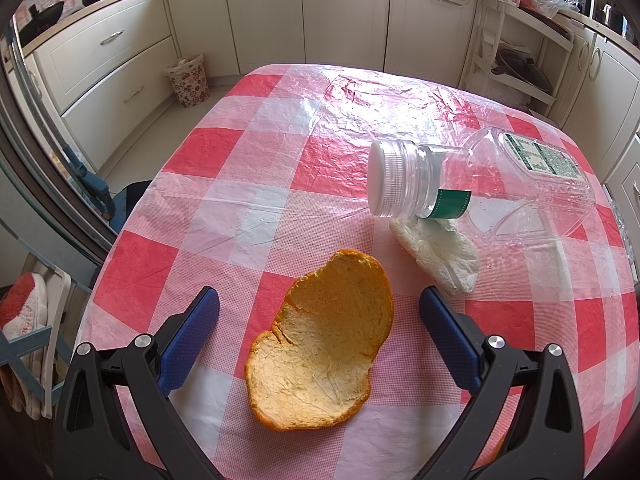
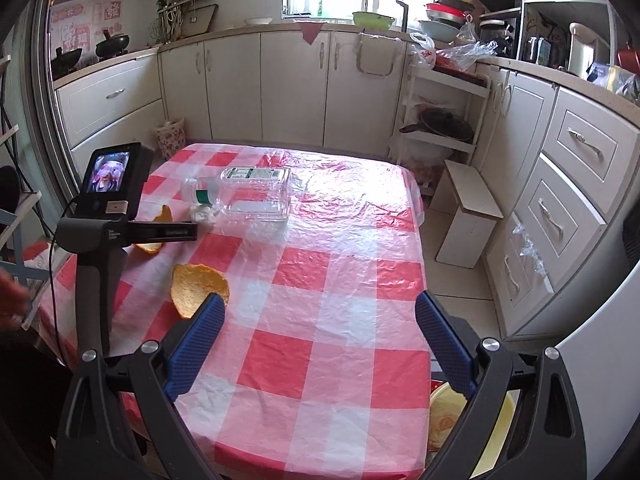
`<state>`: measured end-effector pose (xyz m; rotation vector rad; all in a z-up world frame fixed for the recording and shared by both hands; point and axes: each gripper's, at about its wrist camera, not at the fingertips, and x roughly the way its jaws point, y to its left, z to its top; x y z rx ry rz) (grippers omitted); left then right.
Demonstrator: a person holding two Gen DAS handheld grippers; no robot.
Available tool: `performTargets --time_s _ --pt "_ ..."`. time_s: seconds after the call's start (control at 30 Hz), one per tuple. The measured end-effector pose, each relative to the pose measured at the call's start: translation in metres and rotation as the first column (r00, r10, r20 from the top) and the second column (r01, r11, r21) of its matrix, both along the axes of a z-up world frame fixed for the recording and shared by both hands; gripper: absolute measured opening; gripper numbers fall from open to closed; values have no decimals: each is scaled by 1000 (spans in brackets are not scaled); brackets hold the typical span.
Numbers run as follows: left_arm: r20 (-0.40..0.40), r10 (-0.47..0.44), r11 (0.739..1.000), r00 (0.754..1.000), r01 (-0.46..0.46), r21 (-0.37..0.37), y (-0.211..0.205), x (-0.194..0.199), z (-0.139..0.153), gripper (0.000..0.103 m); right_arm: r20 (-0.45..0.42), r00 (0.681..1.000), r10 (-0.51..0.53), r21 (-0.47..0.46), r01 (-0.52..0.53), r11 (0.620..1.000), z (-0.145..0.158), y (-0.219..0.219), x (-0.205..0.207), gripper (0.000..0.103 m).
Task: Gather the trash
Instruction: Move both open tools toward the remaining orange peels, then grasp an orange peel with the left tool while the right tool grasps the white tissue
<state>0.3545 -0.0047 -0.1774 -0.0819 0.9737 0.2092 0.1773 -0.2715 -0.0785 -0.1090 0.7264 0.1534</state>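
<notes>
The orange peel [image 1: 320, 344], light, thin and springy, is lying inner side up on the table [image 1: 256, 152], between the wide-open, empty fingers of the left gripper [image 1: 319, 304]. A raised rim is judged the best hold. The right gripper [image 2: 319, 312] is also wide open and empty.

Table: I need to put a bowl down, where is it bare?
The table's right half is bare, from the plastic bottle to the near edge. The left side is crowded: bottle, crumpled tissue, two orange peels and the left tongs.
</notes>
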Motion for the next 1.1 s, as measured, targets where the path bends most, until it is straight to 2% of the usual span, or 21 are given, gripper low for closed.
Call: performTargets --time_s 0.33,0.57,0.63,0.73,0.8,0.9,0.97,1.1 --pt "0 0 1000 1000 0 1 0 0 0 96 -26 998 64 15 -63 998 -9 17 20 92" --pt "-2 -1 1000 1000 1 -1 0 0 1 96 -80 992 99 25 -97 995 -23 36 43 92" --pt "-20 -31 1000 999 31 -6 1 -2 1 95 -99 990 104 37 -100 994 -28 41 52 92" --pt "-63 -124 992 990 123 -23 2 -3 3 95 -123 987 105 48 -100 994 -35 46 63 92" --pt "-82 -141 989 987 137 -48 5 -7 5 95 -145 983 109 58 -102 993 -41 49 70 92" --pt "-26 -125 988 992 123 -91 21 -21 19 95 -172 978 121 55 -113 992 -49 53 76 90" --pt "13 -137 987 990 138 -77 23 -27 28 95 -188 973 130 54 -122 991 -54 55 78 87" --pt "36 -178 981 983 181 -67 15 -28 35 95 -222 965 142 65 -131 989 -63 58 84 81"
